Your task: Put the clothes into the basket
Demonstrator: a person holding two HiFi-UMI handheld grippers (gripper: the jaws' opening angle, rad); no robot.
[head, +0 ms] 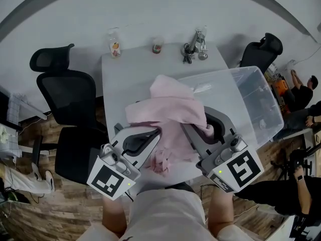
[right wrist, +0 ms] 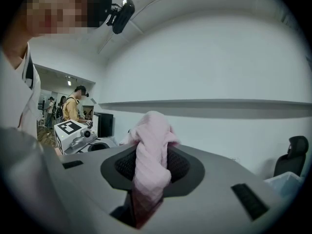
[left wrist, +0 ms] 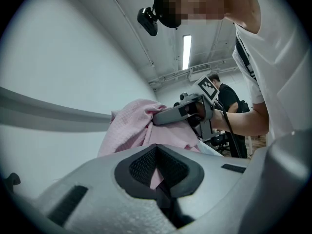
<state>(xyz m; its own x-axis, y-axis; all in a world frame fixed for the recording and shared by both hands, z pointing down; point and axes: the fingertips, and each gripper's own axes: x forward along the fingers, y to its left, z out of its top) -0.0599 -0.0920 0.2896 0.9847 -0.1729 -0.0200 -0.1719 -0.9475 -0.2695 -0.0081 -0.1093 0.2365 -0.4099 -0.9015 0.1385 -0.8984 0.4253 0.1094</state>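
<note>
A pink garment (head: 168, 112) hangs bunched above the white table (head: 125, 79), held up between my two grippers. My left gripper (head: 155, 133) is shut on its left side; in the left gripper view a thin fold of pink cloth (left wrist: 131, 130) is pinched between the jaws (left wrist: 157, 172). My right gripper (head: 188, 129) is shut on the right side, with a thick roll of the cloth (right wrist: 151, 145) filling the jaws (right wrist: 150, 174). The clear plastic basket (head: 266, 109) stands just right of the garment, on the table's right edge. Each gripper shows in the other's view: the right gripper (left wrist: 183, 112) and the left gripper (right wrist: 73, 135).
Two small bottles (head: 115, 43) (head: 157, 47) and metal tools (head: 195, 46) stand along the table's far edge. Black office chairs stand at the left (head: 65, 89) and back right (head: 263, 46). People sit at the right (head: 301, 89). A wall lies beyond the table.
</note>
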